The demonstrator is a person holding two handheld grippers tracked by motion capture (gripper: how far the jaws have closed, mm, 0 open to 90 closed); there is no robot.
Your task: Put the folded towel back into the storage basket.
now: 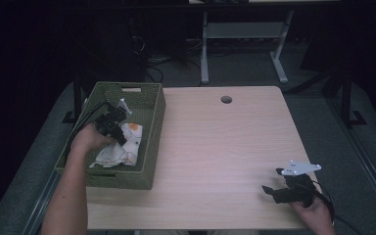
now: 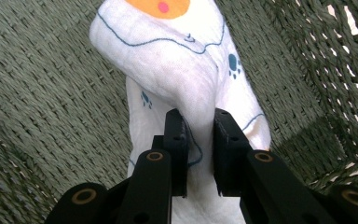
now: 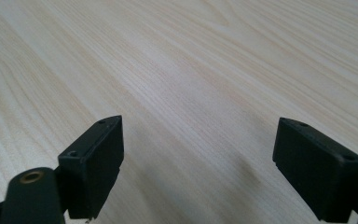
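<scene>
Desk [image 1: 215,147] bare; our left gripper [image 2: 199,140] fingers pinch white cloth [image 2: 177,70] inside green basket [image 1: 154,122]. Right gripper [image 3: 198,163] fingers spread, idle. Next, likely: lift cloth clear.

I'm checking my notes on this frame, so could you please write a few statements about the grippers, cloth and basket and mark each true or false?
1. The left gripper is shut on the cloth. True.
2. The cloth lies on the table. False: it is inside the basket.
3. The right gripper is open over bare wood. True.
4. The basket sits at the table's right side. False: it sits at the left.
</scene>
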